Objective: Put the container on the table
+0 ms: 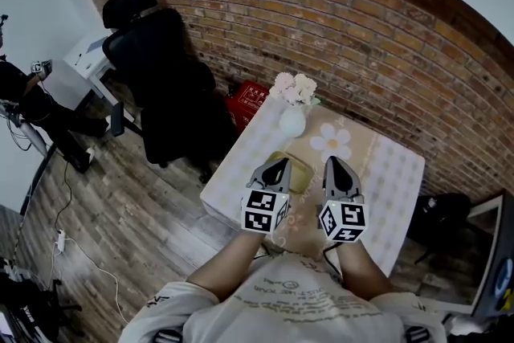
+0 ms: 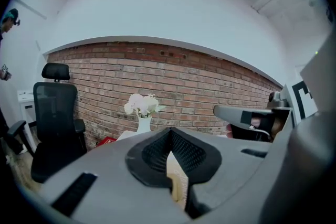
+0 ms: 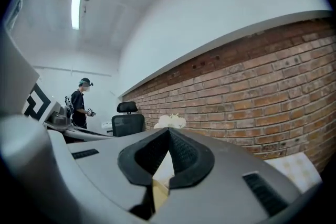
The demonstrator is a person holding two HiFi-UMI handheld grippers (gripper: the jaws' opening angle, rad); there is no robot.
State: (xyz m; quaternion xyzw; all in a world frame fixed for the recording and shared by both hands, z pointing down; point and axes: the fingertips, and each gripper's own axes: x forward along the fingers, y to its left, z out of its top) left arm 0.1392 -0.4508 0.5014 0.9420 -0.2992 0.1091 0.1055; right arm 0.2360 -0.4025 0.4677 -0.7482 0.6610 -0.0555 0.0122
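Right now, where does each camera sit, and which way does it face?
Head view: on the person's head, steeply down at the table; forearms, left gripper, right gripper show.
Left gripper view: on that gripper, along its shut jaws toward the brick wall; right gripper beside.
Right gripper view: on that gripper, tilted, facing that wall; left gripper beside.
All share the flowers.
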